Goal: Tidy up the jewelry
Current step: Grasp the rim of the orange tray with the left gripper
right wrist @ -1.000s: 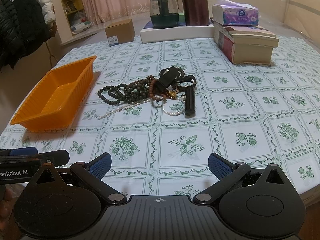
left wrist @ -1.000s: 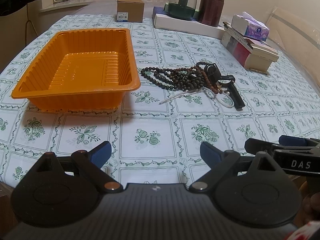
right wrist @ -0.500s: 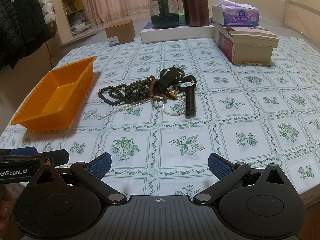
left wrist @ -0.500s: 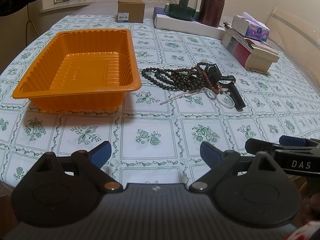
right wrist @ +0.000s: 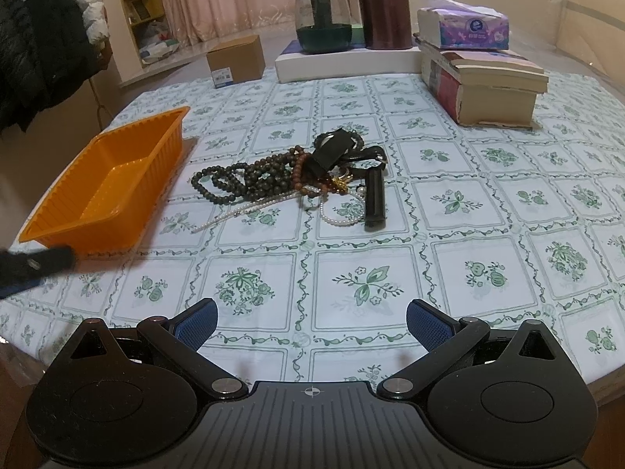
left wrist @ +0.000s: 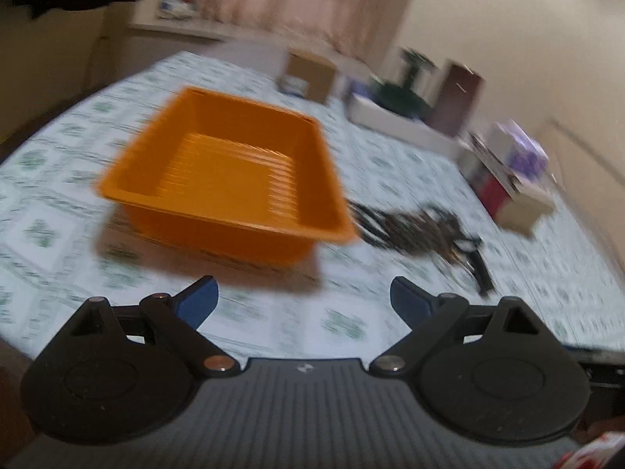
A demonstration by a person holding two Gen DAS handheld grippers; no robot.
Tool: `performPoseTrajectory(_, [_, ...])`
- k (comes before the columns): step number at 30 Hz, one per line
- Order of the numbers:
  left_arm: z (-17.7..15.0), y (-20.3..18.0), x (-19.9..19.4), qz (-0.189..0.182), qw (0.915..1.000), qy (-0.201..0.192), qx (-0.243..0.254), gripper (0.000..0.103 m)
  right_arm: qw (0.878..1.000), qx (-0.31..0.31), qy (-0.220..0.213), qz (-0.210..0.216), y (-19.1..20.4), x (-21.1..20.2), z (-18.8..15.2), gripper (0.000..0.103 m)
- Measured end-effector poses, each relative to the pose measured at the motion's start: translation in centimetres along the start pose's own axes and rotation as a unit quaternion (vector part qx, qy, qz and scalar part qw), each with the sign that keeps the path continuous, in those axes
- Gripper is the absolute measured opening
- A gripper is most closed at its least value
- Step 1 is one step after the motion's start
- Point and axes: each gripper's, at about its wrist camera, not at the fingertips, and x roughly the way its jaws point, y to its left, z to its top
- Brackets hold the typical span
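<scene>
Blur smears everything in my left view, so only the right one gives me detail: the beads (right wrist: 250,178) resolve there into dark and brown strands, with a pearl string (right wrist: 340,217) and a black case (right wrist: 375,199) tangled in at their 3 o'clock side. In the left view the same beads (left wrist: 410,228) are just a dark smudge at 3 o'clock of the tray (left wrist: 234,179), close beside its corner. The tray (right wrist: 105,191) sits at 9 o'clock of the heap in the right view, on the tablecloth (right wrist: 351,281). Only the right view shows the books (right wrist: 488,86) and tissue box (right wrist: 465,25) sharply at 1 o'clock, and the other tool's dark tip at its far 9 o'clock edge. My left gripper (left wrist: 302,297) is rolled, so the table slopes across its view; its fingers (left wrist: 197,303) stand wide with nothing between them, having just eased inward slightly. It aims down at the tray's near wall. My right gripper (right wrist: 310,318) points down at bare cloth, level and square; its fingers (right wrist: 427,322) are spread wide and hold nothing, with the beads well ahead at 12 o'clock.
</scene>
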Motion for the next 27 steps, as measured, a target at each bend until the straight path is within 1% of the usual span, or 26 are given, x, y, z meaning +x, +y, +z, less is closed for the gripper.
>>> performPoseTrajectory(3, [1.1, 3.7, -0.9, 0.033, 0.9982, -0.036, -0.034, 0.091, 1.0, -0.007, 0.002, 0.001, 0.6, 0.4, 0.2, 0.103])
performPoseTrajectory(5, [2.2, 6.0, -1.2, 0.051, 0.9961, -0.055, -0.046, 0.09, 1.0, -0.013, 0.004, 0.001, 1.1, 0.7, 0.4, 0.103])
performPoseTrajectory(8, [3.8, 8.8, -0.9, 0.073, 0.9933, -0.07, -0.057, 0.085, 1.0, -0.022, 0.005, 0.001, 2.0, 1.1, 0.5, 0.103])
performPoseTrajectory(10, [4.8, 10.3, -0.1, 0.07, 0.9928, -0.071, -0.066, 0.08, 1.0, -0.025, 0.007, -0.001, 2.4, 1.5, 0.6, 0.102])
performPoseTrajectory(12, [5.6, 11.3, 0.9, 0.062, 0.993, -0.068, -0.073, 0.071, 1.0, -0.028, 0.009, -0.003, 2.8, 1.8, 0.7, 0.102])
performPoseTrajectory(13, [5.9, 11.5, 1.5, 0.057, 0.9933, -0.067, -0.076, 0.069, 1.0, -0.029, 0.01, -0.005, 2.9, 1.9, 0.7, 0.102])
performPoseTrajectory(14, [6.0, 11.9, 2.1, 0.049, 0.9935, -0.065, -0.079, 0.067, 0.999, -0.029, 0.011, -0.007, 3.0, 2.1, 0.7, 0.102])
performPoseTrajectory(16, [6.1, 12.3, 3.3, 0.046, 0.9939, -0.06, -0.081, 0.062, 0.999, -0.028, 0.012, -0.011, 3.1, 2.5, 0.8, 0.102])
performPoseTrajectory(17, [6.0, 12.6, 3.9, 0.041, 0.994, -0.057, -0.084, 0.057, 0.999, -0.027, 0.012, -0.013, 3.2, 2.7, 0.9, 0.102])
performPoseTrajectory(19, [5.8, 13.0, 5.1, 0.03, 0.9937, -0.05, -0.096, 0.052, 0.999, -0.026, 0.011, -0.015, 3.2, 3.1, 1.0, 0.102])
performPoseTrajectory(21, [5.5, 13.3, 5.9, 0.014, 0.9928, -0.049, -0.109, 0.036, 1.0, -0.024, 0.011, -0.017, 3.4, 3.6, 1.1, 0.102])
performPoseTrajectory(23, [5.2, 13.5, 6.6, 0.003, 0.9913, -0.05, -0.121, 0.032, 1.0, -0.023, 0.01, -0.019, 3.5, 4.1, 1.2, 0.102])
performPoseTrajectory(25, [5.1, 13.6, 7.0, -0.002, 0.9903, -0.05, -0.129, 0.031, 0.999, -0.023, 0.012, -0.02, 3.6, 4.6, 1.3, 0.102])
performPoseTrajectory(27, [5.0, 13.7, 7.3, -0.006, 0.9896, -0.048, -0.135, 0.024, 0.999, -0.022, 0.014, -0.021, 3.7, 5.1, 1.4, 0.102])
